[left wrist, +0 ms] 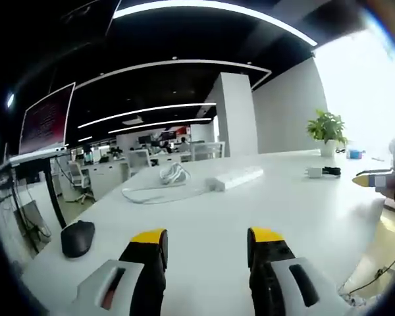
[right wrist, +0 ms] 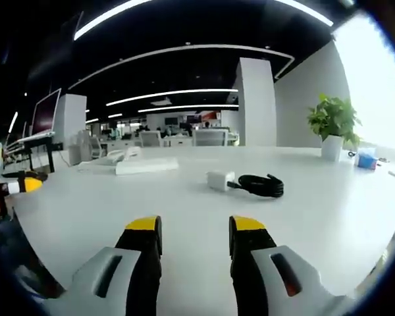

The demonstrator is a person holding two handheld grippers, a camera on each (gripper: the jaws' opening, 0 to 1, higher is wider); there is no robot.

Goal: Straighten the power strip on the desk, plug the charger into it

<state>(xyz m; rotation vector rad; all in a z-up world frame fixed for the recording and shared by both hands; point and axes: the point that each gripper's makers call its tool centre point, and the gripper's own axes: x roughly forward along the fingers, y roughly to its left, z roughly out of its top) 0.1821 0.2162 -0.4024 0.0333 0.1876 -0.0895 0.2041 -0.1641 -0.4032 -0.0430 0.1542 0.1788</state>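
A white power strip (left wrist: 235, 178) lies askew on the white desk (left wrist: 204, 217), its white cord (left wrist: 159, 187) looped to its left; the same strip (right wrist: 147, 166) sits far left in the right gripper view. A white charger (right wrist: 218, 180) with a coiled black cable (right wrist: 260, 185) rests ahead of my right gripper (right wrist: 194, 238), which is open and empty. The charger (left wrist: 314, 172) appears small at the right of the left gripper view. My left gripper (left wrist: 207, 245) is open above bare desk, empty. The other gripper's yellow tip (left wrist: 365, 180) enters at the right edge, and a yellow tip (right wrist: 26, 185) shows at the left edge.
A black mouse (left wrist: 77, 237) lies near the desk's left edge. A potted plant (right wrist: 334, 125) in a white pot stands at the far right, with a small blue object (right wrist: 365, 160) beside it. A monitor (left wrist: 47, 118) and office desks fill the background.
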